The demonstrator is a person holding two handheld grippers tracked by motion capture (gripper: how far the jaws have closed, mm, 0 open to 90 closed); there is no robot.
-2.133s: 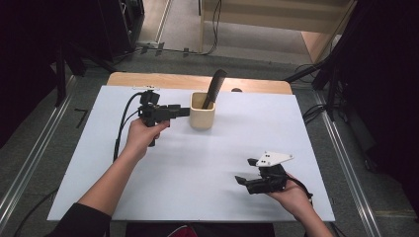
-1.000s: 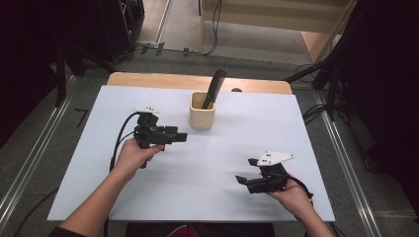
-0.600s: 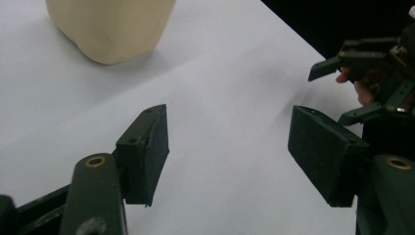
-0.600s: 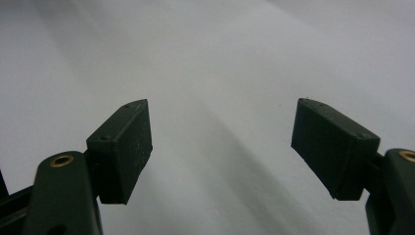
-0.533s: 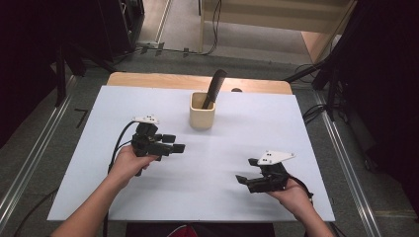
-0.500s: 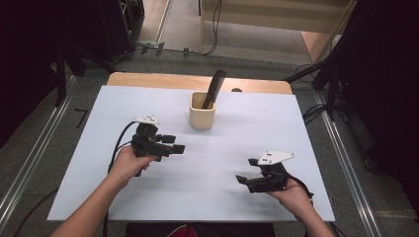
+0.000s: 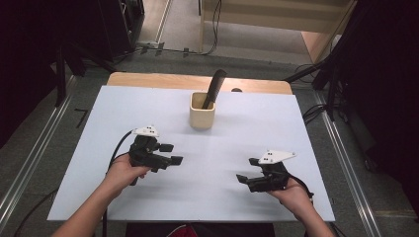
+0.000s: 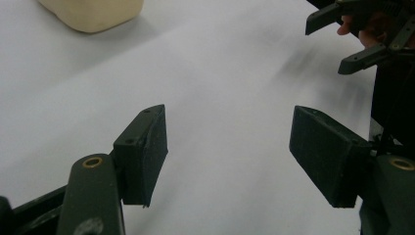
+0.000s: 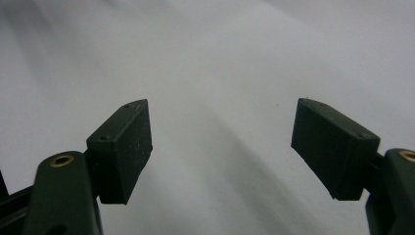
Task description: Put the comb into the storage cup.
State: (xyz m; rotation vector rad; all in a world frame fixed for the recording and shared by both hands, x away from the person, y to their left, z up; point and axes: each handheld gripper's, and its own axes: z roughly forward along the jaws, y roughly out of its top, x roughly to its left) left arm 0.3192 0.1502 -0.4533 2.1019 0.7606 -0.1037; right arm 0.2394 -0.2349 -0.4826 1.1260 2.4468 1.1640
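Both claws stand wide and empty, the left claw [image 7: 170, 154] near the beige cup [image 7: 202, 110] holding the dark tool [image 7: 214, 87] upright, right claw [image 7: 248, 170] over bare white counter [image 7: 99, 128], so the placing looks done

Black tongs [image 7: 171, 154] with brass screws, grey three-cornered top plates and trailing black cables.
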